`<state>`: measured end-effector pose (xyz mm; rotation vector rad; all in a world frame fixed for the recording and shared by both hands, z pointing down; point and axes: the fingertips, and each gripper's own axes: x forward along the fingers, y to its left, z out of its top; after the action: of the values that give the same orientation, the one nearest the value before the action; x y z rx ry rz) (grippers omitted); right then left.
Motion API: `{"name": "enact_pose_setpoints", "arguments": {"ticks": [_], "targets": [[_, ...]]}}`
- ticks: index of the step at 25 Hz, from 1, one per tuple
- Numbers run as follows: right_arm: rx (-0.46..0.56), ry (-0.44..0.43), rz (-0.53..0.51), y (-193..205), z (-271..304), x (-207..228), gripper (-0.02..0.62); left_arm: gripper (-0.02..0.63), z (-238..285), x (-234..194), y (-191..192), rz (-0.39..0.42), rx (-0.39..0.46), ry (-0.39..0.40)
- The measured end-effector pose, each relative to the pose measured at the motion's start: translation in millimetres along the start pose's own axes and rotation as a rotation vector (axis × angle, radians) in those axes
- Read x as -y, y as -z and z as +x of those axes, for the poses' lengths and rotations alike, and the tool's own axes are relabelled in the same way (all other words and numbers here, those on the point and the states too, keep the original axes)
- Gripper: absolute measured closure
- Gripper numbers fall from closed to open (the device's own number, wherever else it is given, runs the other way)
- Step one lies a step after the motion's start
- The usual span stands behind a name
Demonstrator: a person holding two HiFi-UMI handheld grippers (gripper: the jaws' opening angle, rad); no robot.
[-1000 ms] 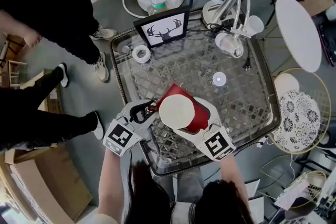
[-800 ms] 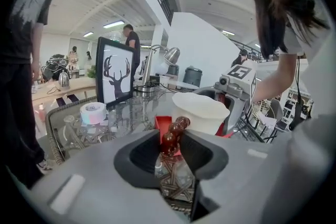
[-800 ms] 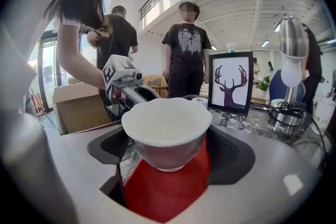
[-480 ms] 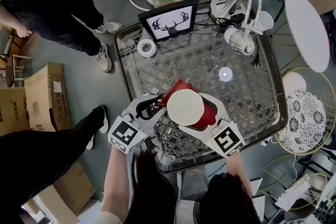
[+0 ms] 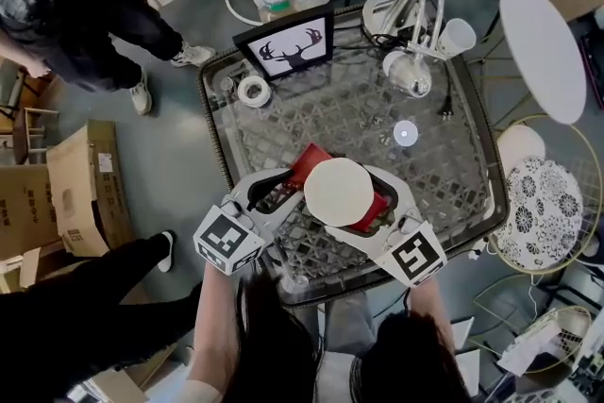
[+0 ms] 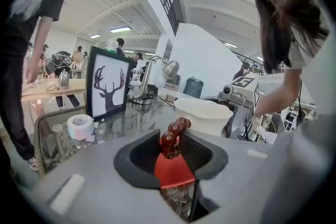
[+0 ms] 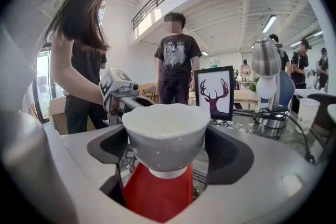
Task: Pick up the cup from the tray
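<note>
A white cup (image 5: 338, 192) sits between the jaws of my right gripper (image 5: 351, 203), which is shut on its sides. In the right gripper view the cup (image 7: 165, 134) hangs just over a red tray (image 7: 157, 194); whether its foot touches the tray I cannot tell. My left gripper (image 5: 276, 193) is shut on the near left edge of the red tray (image 5: 308, 161). In the left gripper view a string of dark red beads (image 6: 172, 136) lies on the tray (image 6: 174, 171) at the jaws of the left gripper (image 6: 170, 148), with the cup (image 6: 202, 115) just beyond.
The glass table (image 5: 472, 156) with a wire rim holds a deer picture (image 5: 293, 47), a tape roll (image 5: 252, 92), a desk lamp (image 5: 411, 71), a paper cup (image 5: 458, 38) and a small white disc (image 5: 406, 133). People stand at the left, by cardboard boxes (image 5: 80, 189).
Both grippers, the cup and the tray keep nearly the same place over the table. The people at the left have shifted their feet.
</note>
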<state>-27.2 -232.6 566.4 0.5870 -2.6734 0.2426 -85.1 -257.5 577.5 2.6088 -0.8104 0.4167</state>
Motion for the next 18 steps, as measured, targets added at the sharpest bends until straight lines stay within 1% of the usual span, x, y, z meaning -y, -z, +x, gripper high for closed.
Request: {"name": "enact_pose_setpoints", "arguments": {"ticks": [3, 7, 10, 12, 18], "targets": [[0.009, 0.038, 0.001, -4, -20, 11, 0.117, 0.488, 16, 12, -17, 0.029, -0.007, 0.033], [0.053, 0.101, 0.028, -8, -55, 29, 0.117, 0.488, 44, 32, -38, 0.036, 0.001, 0.106], [0.035, 0.147, 0.033, -1, -80, 43, 0.117, 0.488, 69, 48, -47, 0.047, -0.004, 0.140], [0.041, 0.175, 0.048, 5, -96, 52, 0.117, 0.488, 87, 58, -51, 0.054, -0.016, 0.164], [0.025, 0.256, 0.096, 36, -132, 82, 0.117, 0.488, 142, 79, -50, 0.089, -0.062, 0.232]]}}
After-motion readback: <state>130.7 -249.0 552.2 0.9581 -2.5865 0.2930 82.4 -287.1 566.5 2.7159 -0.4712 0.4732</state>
